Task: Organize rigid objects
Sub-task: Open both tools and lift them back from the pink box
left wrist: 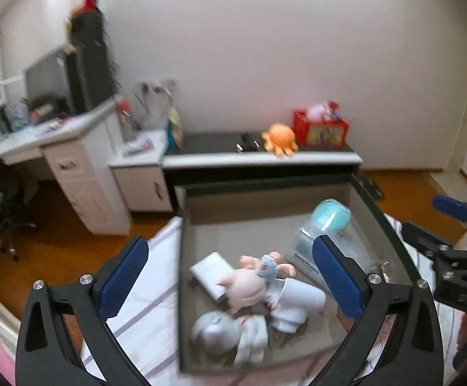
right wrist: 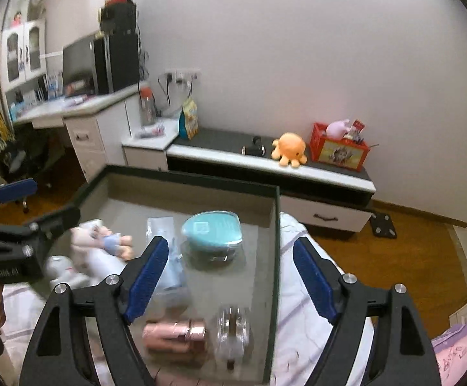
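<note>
An open grey box [left wrist: 182,225] with a dark rim lies on a striped bed cover. In it are a pink doll [left wrist: 249,286], a flat white box [left wrist: 212,273], a silver-grey toy [left wrist: 214,328], a white piece [left wrist: 297,299], a clear flosser bag [left wrist: 304,257] and a teal heart-shaped case [left wrist: 331,215]. My left gripper [left wrist: 230,239] hovers open above the doll, gripping nothing. My right gripper [right wrist: 230,241] is open over the teal case [right wrist: 212,231], above a pink bottle [right wrist: 175,331] and a clear bottle [right wrist: 233,325]. Each gripper shows at the other view's edge, the right gripper [left wrist: 436,222] and the left gripper [right wrist: 40,202].
Beyond the bed stands a low white-and-dark cabinet [right wrist: 265,164] with an orange octopus plush [right wrist: 289,149] and a red crate [right wrist: 339,149]. A white desk [right wrist: 82,109] with a monitor is at the left. A wooden floor [right wrist: 394,257] runs between bed and cabinet.
</note>
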A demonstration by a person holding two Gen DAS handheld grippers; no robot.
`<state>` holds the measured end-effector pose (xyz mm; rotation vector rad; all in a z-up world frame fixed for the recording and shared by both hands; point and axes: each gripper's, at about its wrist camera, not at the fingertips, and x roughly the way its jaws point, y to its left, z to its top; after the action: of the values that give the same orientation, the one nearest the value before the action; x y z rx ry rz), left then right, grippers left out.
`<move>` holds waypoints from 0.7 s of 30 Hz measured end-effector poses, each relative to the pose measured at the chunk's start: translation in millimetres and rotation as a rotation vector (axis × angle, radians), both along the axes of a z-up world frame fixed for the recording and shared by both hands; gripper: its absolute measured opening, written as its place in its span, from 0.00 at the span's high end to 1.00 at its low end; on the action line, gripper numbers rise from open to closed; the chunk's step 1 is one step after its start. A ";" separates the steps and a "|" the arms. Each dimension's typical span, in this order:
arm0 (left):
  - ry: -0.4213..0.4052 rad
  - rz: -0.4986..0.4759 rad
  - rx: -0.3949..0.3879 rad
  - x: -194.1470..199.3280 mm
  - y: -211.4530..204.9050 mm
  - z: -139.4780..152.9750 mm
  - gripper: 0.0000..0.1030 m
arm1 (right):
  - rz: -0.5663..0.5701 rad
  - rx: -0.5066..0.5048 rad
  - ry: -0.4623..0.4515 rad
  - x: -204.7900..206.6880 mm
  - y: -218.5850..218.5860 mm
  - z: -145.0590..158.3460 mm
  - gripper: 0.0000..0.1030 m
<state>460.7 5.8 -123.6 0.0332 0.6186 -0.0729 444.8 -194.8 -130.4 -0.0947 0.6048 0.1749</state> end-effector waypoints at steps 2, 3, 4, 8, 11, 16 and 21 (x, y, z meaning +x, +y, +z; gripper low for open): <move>-0.076 0.008 0.014 -36.2 0.1 13.9 0.00 | 0.007 0.027 -0.039 -27.8 -2.3 14.0 0.18; -0.099 0.013 0.021 -48.8 0.2 17.6 0.00 | 0.008 0.036 -0.064 -43.8 -2.9 20.1 0.15; -0.135 0.024 0.030 -70.0 0.1 22.4 0.00 | 0.013 0.043 -0.090 -59.1 -3.1 24.9 0.13; -0.219 0.045 0.056 -128.9 -1.2 31.9 0.00 | 0.021 0.065 -0.178 -123.9 -2.6 39.1 0.00; -0.275 0.050 0.056 -176.4 -2.5 35.0 0.00 | 0.014 0.085 -0.239 -172.7 -3.0 42.5 0.00; -0.321 0.047 0.033 -241.4 -5.4 38.8 0.00 | -0.040 0.097 -0.329 -228.6 -8.0 40.2 0.00; -0.387 0.044 -0.014 -289.6 -2.4 41.4 0.00 | -0.108 0.119 -0.377 -273.8 -14.7 33.5 0.00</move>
<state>171.1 3.4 -82.3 0.0195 0.2314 -0.0266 171.0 -209.5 -97.0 0.0211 0.2220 0.0848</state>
